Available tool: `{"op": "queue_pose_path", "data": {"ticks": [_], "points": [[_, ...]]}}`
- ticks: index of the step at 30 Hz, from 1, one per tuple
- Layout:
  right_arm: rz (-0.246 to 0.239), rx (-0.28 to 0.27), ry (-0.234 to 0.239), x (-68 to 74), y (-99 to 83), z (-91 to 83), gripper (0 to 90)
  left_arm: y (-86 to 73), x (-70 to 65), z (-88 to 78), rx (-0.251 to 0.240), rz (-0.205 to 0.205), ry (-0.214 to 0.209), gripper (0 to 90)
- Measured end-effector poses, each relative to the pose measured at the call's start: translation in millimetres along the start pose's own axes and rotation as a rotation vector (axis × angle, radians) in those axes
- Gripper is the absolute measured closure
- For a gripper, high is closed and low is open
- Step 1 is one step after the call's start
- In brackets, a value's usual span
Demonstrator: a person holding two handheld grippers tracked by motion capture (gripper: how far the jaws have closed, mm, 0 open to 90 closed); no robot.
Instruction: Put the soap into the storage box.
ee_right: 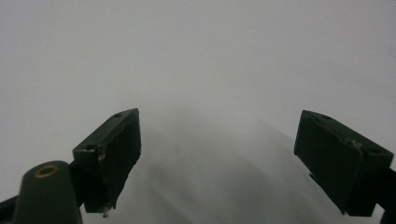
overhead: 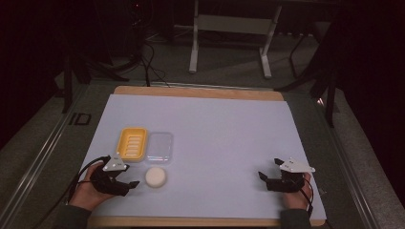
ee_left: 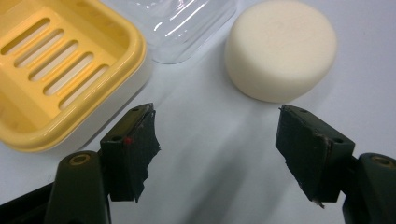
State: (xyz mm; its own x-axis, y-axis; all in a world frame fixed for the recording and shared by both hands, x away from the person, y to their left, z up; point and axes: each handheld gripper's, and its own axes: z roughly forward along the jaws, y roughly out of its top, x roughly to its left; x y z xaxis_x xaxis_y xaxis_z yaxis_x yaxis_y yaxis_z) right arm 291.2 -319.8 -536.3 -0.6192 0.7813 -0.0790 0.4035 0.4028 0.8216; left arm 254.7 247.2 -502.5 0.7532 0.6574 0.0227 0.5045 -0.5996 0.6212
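Nearby, left gripper [ee_left: 215, 140] (jaws apart, empty) before soap [ee_left: 280, 49], yellow dish [ee_left: 60, 70], clear lid [ee_left: 187, 23].

Slotted yellow soap dish [ee_left: 56, 79], clear lid [ee_left: 187, 23], cream-white round soap [ee_left: 280, 49], pale white table cover [overhead: 224, 138]

We hold the black 2-jaw left gripper [overhead: 125, 182] low at the near left, jaws apart with nothing between them. Our black 2-jaw right gripper [overhead: 269, 169] rests near right, jaws likewise spread, pointing left.
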Motion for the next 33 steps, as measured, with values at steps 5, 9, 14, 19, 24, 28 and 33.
{"op": "queue_pose_path", "data": {"ticks": [5,9,14,19,24,28,33], "points": [[0.002,-0.002,0.001,-0.1,-0.1,-0.3,14.7,4.0,-2.4,-1.4,0.007,0.018,-0.009,29.8],[0.002,-0.004,0.001,-0.2,-0.1,-0.4,14.7,6.9,-3.3,-0.9,0.010,0.028,-0.012,29.7],[0.001,-0.006,0.002,-0.3,-0.2,-0.5,14.7,12.0,-5.4,0.4,0.018,0.047,-0.021,29.7],[0.001,-0.008,0.002,-0.4,-0.3,-0.8,14.7,16.7,-8.4,0.2,0.014,0.058,-0.029,29.6],[0.004,-0.008,0.002,-0.4,-0.3,-1.0,14.7,20.2,-9.8,0.0,0.017,0.074,-0.040,29.4],[0.004,-0.010,0.002,-0.4,-0.4,-1.1,14.7,23.6,-10.5,-0.3,0.011,0.078,-0.054,29.3],[0.004,-0.010,0.002,-0.4,-0.4,-1.2,14.7,30.5,-12.9,2.7,0.029,0.100,-0.068,28.5]]}}
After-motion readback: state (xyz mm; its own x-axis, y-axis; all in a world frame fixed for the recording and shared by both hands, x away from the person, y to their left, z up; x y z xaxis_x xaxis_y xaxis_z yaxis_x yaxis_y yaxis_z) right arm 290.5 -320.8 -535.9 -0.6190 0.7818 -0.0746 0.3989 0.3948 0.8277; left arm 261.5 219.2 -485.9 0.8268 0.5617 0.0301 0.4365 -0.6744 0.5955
